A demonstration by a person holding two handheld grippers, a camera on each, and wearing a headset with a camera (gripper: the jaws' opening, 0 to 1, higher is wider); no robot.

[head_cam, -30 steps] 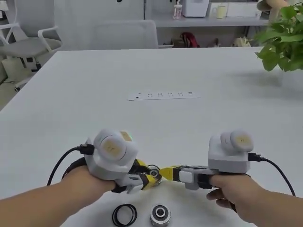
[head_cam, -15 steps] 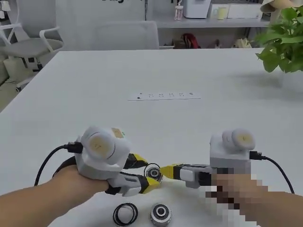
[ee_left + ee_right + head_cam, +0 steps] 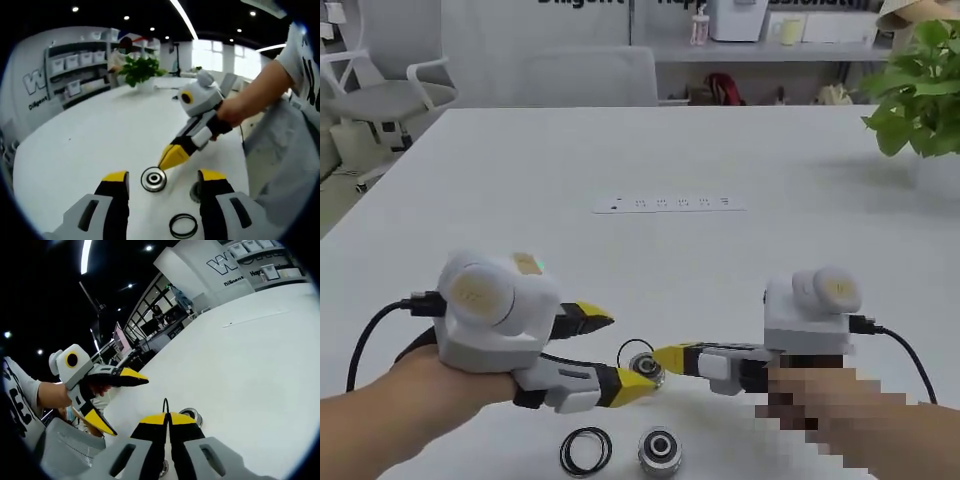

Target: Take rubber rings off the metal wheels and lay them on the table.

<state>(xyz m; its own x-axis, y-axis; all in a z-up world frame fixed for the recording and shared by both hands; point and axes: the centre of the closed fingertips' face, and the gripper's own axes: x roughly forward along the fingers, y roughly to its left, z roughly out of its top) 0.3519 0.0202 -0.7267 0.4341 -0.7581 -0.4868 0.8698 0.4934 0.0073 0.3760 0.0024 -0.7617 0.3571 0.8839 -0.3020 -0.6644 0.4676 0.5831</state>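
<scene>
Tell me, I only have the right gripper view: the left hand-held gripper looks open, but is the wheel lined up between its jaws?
Observer: Yes. In the left gripper view the wheel sits on the table between the jaws of the left hand-held gripper, with a gap on each side.
Operator: Any rings laid down yet?
Observer: Yes. The head view shows black rubber rings lying flat on the table near the person, beside a second wheel.
Operator: And the pinched ring?
Observer: The head view shows it as a thin loop standing over the wheel, at the shut tips of the right hand-held gripper.
</scene>
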